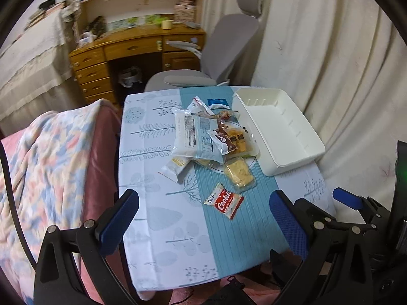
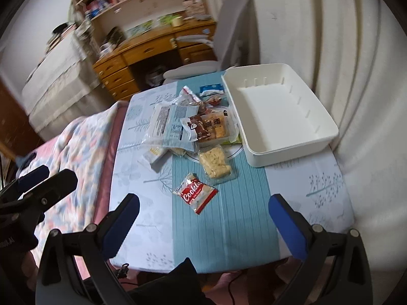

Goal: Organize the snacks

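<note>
A pile of snack packets [image 1: 203, 132] [image 2: 188, 124] lies mid-table beside an empty white bin [image 1: 277, 127] [image 2: 277, 111] on its right. Nearest to me lies a red-and-white cookie packet [image 1: 224, 200] [image 2: 195, 193], with a clear pack of yellow crackers [image 1: 239, 172] [image 2: 215, 165] just behind it. My left gripper [image 1: 203, 218] hovers open above the table's near edge, nothing between its fingers. My right gripper [image 2: 203, 218] is open too, likewise short of the cookie packet. Part of the right gripper [image 1: 351, 200] shows at the right of the left wrist view.
The small table wears a blue-and-white cloth [image 1: 162, 198] [image 2: 241, 228]. A bed with a floral blanket [image 1: 45, 167] [image 2: 76, 147] adjoins it on the left. Behind stand a grey office chair [image 1: 223, 48], a wooden desk [image 1: 132, 50] and a curtain [image 1: 330, 50].
</note>
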The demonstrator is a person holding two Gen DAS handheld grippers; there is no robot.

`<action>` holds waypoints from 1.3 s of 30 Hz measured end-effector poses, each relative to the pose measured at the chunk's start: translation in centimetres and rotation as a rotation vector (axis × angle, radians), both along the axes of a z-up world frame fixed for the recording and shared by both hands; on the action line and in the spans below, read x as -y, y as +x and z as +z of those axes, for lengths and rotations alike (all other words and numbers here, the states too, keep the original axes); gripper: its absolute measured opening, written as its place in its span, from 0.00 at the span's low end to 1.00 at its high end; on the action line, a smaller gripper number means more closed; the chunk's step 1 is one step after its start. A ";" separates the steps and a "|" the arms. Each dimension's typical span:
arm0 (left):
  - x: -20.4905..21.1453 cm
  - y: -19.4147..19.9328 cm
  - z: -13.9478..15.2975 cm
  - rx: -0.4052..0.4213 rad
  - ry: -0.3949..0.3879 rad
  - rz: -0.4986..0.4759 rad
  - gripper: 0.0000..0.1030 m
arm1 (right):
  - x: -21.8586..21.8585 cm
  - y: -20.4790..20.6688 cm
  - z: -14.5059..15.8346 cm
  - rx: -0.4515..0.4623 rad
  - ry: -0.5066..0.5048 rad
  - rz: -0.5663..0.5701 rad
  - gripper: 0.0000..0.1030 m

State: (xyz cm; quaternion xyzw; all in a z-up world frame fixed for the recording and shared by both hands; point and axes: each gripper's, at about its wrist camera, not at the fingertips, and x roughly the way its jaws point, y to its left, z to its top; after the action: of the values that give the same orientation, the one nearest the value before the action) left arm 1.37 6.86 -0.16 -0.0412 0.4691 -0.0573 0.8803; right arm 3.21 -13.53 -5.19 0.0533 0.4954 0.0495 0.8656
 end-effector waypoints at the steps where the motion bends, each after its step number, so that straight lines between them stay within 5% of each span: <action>1: -0.5 0.2 -0.1 -0.002 0.000 -0.014 0.99 | -0.3 -0.2 0.0 0.003 -0.001 -0.016 0.99; 12: -5.6 4.5 -2.8 -0.129 -0.076 -0.145 0.99 | -3.4 -2.6 -1.1 0.006 -0.086 -0.142 0.99; 29: -9.2 15.2 -7.3 -0.306 -0.225 -0.037 0.99 | -7.8 1.3 -5.2 0.008 -0.143 0.253 0.99; 39: -7.9 21.9 -14.0 -0.438 -0.310 0.032 0.95 | -7.2 7.3 -10.4 -0.108 -0.096 0.368 0.99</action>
State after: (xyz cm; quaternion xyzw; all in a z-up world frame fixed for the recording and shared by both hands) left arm 23.28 14.77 -14.14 -0.1943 0.6333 -0.1041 0.7418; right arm 10.49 -6.37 -15.59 -0.0772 0.5444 0.1804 0.8155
